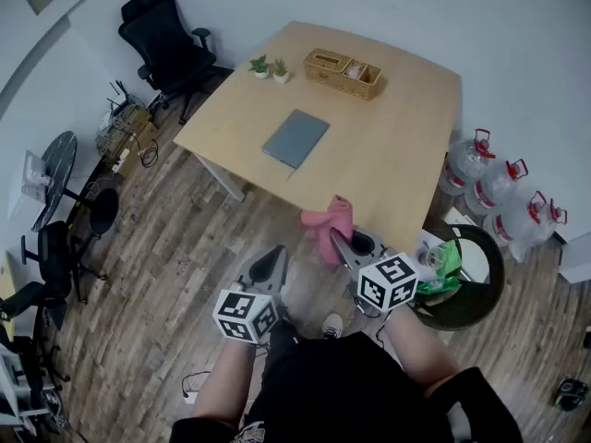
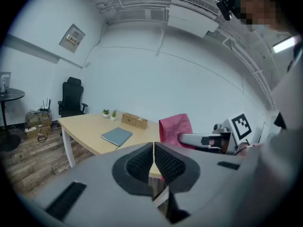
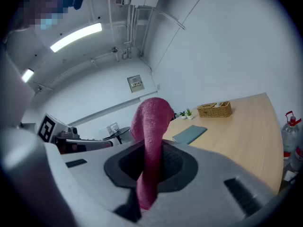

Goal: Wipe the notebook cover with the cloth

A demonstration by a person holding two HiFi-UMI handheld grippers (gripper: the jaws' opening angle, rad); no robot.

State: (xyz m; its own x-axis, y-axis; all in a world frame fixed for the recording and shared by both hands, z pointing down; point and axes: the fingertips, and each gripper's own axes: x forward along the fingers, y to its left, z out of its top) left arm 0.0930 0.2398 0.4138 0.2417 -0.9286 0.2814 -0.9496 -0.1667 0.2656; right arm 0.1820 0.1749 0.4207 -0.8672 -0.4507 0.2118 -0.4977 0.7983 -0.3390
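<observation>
A person stands back from the pale wooden counter [image 1: 397, 164] with a gripper in each hand, both held over the plank floor [image 1: 175, 266] and pointing a little below level. The right gripper [image 1: 347, 245] has its fingers [image 3: 174, 163] clenched on a pink cloth [image 1: 329, 225], which stands up in a fold above the grip and hangs a short way below it. The left gripper [image 1: 270, 262] carries nothing, its fingers [image 2: 140, 164] pressed together.

The grey notebook [image 1: 295, 138] lies flat and closed near the middle of the counter, well apart from both grippers, with a wicker basket [image 1: 343, 73] and two small potted plants [image 1: 270, 67] beyond it. Seen from the head, the notebook sits ahead of the person, between the lines of the two grippers and slightly left of the cloth. Its long axis runs away from the person, slanting toward the far right, in line with the counter's sides.

The cloth-bearing right gripper looks the nearer of the two. Its likely path is forward and a touch left, over the counter's near edge, before any wipe can begin.
</observation>
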